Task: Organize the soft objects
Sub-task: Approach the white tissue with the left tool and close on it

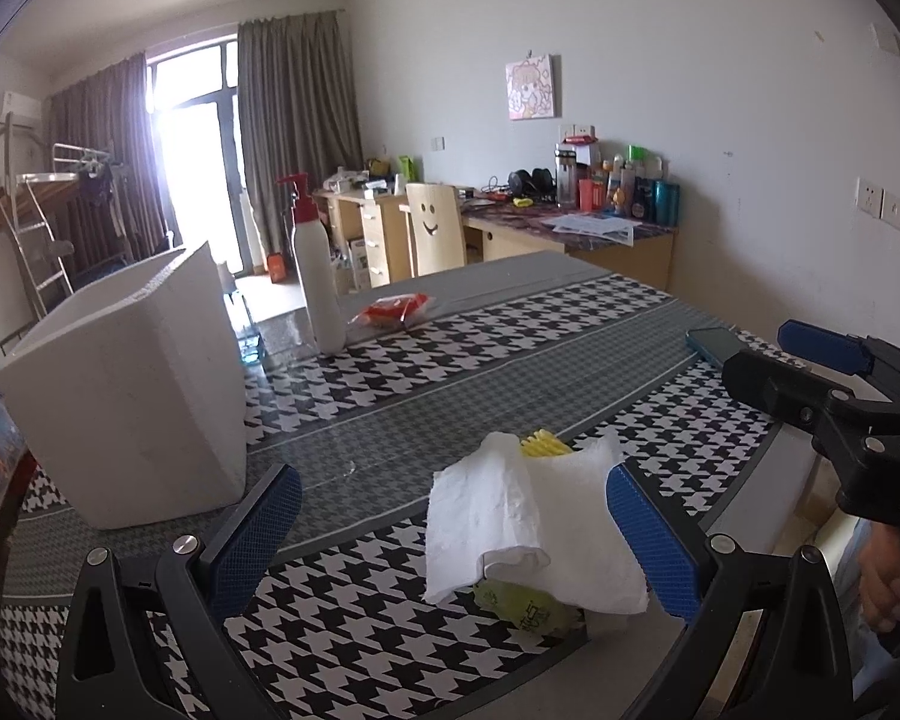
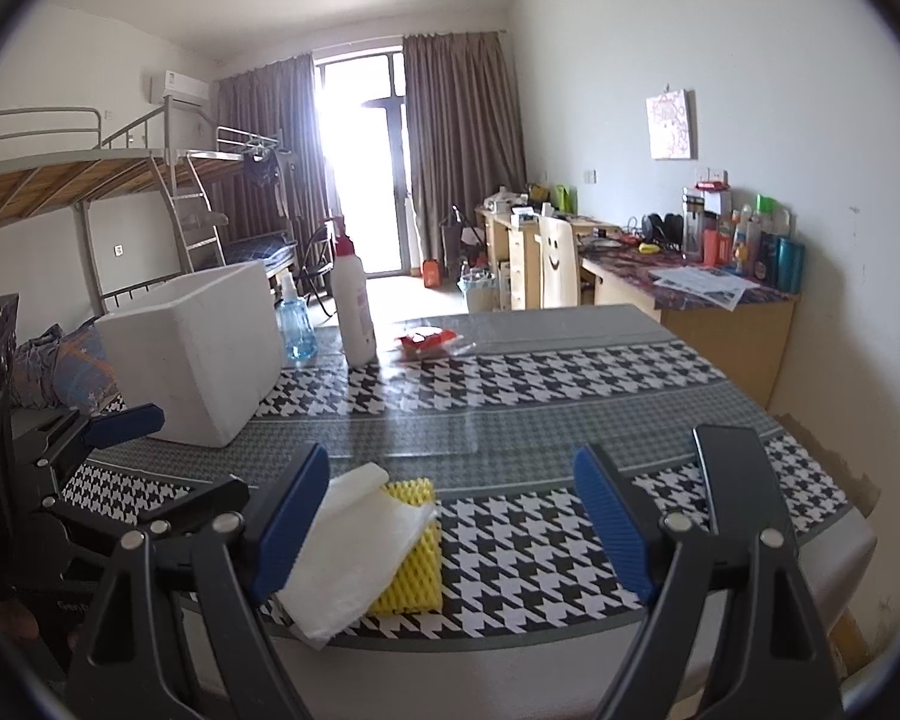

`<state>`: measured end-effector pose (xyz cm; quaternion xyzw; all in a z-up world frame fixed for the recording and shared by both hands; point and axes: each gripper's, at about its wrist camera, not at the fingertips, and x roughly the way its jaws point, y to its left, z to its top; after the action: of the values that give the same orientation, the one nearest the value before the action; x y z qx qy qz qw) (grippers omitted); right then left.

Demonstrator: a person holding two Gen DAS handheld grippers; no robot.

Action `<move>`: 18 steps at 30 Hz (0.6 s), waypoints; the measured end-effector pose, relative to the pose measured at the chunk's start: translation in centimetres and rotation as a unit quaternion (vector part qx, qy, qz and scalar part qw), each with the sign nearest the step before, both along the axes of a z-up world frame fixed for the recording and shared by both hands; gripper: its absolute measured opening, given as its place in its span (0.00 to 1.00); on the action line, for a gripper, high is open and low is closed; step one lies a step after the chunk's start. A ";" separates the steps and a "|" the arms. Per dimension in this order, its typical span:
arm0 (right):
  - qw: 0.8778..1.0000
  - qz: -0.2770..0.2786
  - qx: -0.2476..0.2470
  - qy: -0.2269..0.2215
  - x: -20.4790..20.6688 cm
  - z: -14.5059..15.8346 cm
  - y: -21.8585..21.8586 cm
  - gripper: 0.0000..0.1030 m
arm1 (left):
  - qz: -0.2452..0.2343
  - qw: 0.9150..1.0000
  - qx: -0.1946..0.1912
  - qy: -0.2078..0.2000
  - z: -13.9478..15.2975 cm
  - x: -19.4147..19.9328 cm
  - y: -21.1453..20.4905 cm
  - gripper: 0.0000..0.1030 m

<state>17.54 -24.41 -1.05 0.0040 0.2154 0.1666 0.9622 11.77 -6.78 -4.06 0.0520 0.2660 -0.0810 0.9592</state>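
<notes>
Sorting looks barely begun — both the left gripper and right gripper hang spread and empty over the table's near edge, where the tissue drapes the yellow foam, well apart from the white box by the left edge.

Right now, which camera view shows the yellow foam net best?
The right wrist view shows the yellow foam net best: much of its mesh lies bare beside the white tissue. In the left wrist view the tissue covers most of it; only a ribbed edge peeks out behind the tissue.
</notes>
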 end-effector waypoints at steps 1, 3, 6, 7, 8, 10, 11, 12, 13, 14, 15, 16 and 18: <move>1.000 -0.002 0.001 0.003 0.1 -0.1 -0.2 0.84 | -0.001 1.000 0.002 0.002 -0.1 0.1 -0.1 0.99; 1.000 -0.006 0.003 0.007 0.3 -0.3 -0.5 0.84 | -0.004 1.000 0.007 0.006 -0.3 0.3 -0.3 0.99; 1.000 -0.007 0.012 0.015 0.6 -0.7 -0.9 0.84 | -0.009 1.000 0.013 0.015 -0.8 0.8 -0.8 0.97; 1.000 -0.007 0.013 0.018 0.8 -0.8 -1.0 0.84 | -0.012 1.000 0.014 0.018 -0.9 0.9 -0.8 0.94; 1.000 -0.007 0.013 0.022 1.0 -1.0 -1.0 0.84 | -0.015 1.000 0.014 0.022 -1.0 1.0 -0.9 0.91; 1.000 -0.007 0.009 0.025 1.1 -1.3 -1.0 0.84 | -0.016 0.999 0.014 0.030 -1.3 1.3 -1.0 0.88; 1.000 -0.008 0.007 0.026 1.2 -1.4 -1.0 0.84 | -0.017 0.999 0.014 0.035 -1.5 1.4 -1.0 0.87; 1.000 -0.010 0.005 0.026 1.2 -1.4 -1.1 0.84 | -0.019 0.999 0.015 0.042 -1.8 1.7 -1.1 0.84; 1.000 -0.011 0.005 0.027 1.2 -1.5 -1.2 0.84 | -0.021 0.999 0.017 0.046 -2.0 1.9 -1.4 0.80; 1.000 -0.010 0.007 0.028 1.3 -1.6 -1.3 0.84 | -0.025 0.998 0.018 0.053 -2.2 2.0 -1.5 0.77; 1.000 -0.010 0.007 0.029 1.4 -1.6 -1.3 0.84 | -0.027 0.998 0.018 0.058 -2.4 2.1 -1.6 0.76; 0.999 -0.011 0.008 0.030 1.4 -1.8 -1.4 0.84 | -0.029 0.997 0.018 0.063 -2.6 2.2 -1.7 0.75; 0.999 -0.011 0.009 0.034 1.7 -2.0 -1.5 0.84 | -0.034 0.997 0.019 0.068 -2.8 2.4 -1.9 0.71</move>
<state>19.19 -25.94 -3.03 0.0206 0.2466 0.1578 0.9560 14.16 -8.73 -6.90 0.0737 0.3301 -0.1118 0.9344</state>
